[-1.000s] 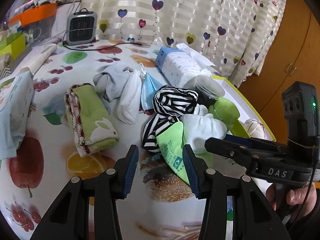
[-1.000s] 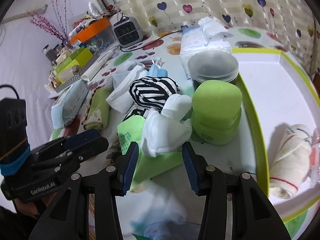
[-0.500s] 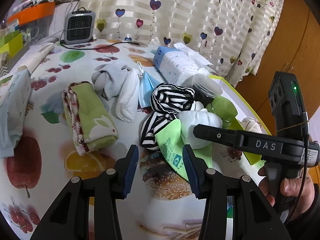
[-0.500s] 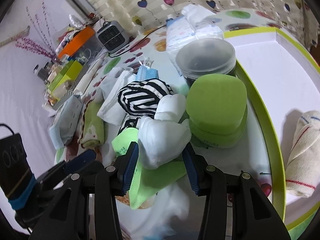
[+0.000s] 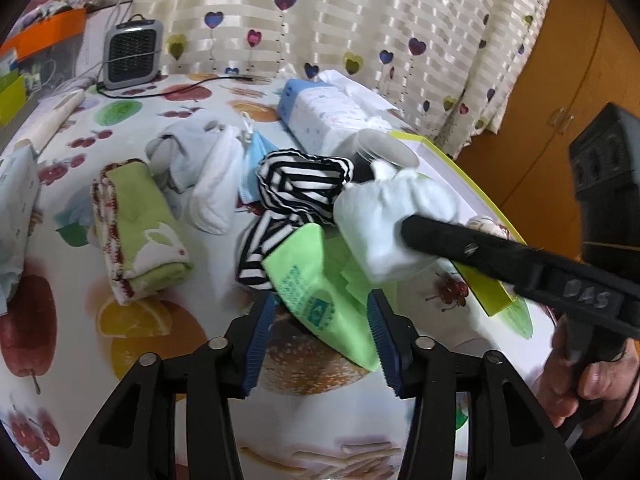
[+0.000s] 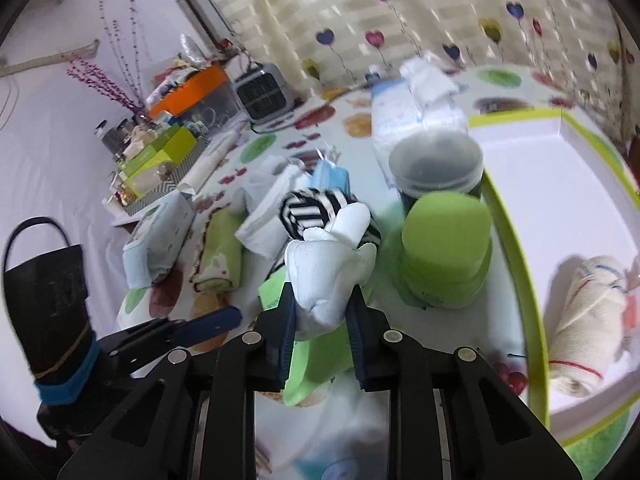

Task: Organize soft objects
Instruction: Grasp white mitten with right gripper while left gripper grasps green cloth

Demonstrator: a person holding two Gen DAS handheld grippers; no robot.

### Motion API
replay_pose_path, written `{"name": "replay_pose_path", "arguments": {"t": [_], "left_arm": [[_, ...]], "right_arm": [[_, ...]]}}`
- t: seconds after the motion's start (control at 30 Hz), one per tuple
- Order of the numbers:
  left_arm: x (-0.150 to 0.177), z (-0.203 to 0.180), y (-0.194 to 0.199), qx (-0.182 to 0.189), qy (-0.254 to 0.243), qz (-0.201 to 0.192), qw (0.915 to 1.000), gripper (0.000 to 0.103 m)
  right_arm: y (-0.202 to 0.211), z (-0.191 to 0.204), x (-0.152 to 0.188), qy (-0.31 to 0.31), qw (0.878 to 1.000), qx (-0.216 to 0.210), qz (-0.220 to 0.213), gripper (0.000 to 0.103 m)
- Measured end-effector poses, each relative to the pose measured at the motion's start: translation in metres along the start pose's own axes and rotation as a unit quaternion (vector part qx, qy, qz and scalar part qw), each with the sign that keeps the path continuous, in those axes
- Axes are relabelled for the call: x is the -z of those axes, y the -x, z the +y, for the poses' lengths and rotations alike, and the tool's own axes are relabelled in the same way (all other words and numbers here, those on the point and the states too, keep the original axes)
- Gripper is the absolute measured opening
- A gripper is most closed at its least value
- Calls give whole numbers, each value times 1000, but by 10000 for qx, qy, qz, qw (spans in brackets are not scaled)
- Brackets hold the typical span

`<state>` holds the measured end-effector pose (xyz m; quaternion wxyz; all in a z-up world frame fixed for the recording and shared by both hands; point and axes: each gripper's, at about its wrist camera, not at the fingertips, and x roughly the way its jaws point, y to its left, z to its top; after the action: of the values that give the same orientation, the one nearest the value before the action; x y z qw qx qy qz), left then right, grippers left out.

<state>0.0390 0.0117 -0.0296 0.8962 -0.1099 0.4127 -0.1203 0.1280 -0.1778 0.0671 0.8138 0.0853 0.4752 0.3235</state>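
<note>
My right gripper (image 6: 320,320) is closing, and its pads press both sides of a white sock bundle (image 6: 328,268). The bundle (image 5: 384,216) hangs a little above the pile. Under it lies a flat green packet (image 5: 320,292), whose near end reaches between the fingers of my left gripper (image 5: 322,332). The left jaws are opening and do not touch the packet. A black-and-white striped cloth (image 5: 300,184) sits behind the packet. Left of the pile lies a rolled green towel (image 5: 136,232), with white socks (image 5: 208,184) and a blue mask (image 5: 256,156) behind it.
A white tray with a green rim (image 6: 516,264) stands at the right and holds a rolled cream cloth (image 6: 588,312). A green sponge block (image 6: 444,248) and a dark jar (image 6: 436,168) sit by its rim. A tissue pack (image 5: 324,116) and a small heater (image 5: 132,52) stand farther back.
The right jaws closed on the white sock bundle and raised it off the pile. The left jaws widened slightly around the green packet's end.
</note>
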Motion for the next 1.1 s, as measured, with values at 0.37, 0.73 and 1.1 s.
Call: {"name": "replay_pose_path", "arguments": {"t": [0.37, 0.73, 1.1], "left_arm": [[2, -20, -23, 0, -206, 327, 9993, 60], [3, -37, -38, -670, -552, 325, 9957, 42], [3, -30, -22, -558, -387, 196, 9975, 7]], "right_arm": [[41, -11, 3, 1, 9991, 184, -393, 25], [56, -20, 8, -43, 9985, 224, -495, 25], [64, -20, 13, -51, 9982, 235, -546, 25]]}}
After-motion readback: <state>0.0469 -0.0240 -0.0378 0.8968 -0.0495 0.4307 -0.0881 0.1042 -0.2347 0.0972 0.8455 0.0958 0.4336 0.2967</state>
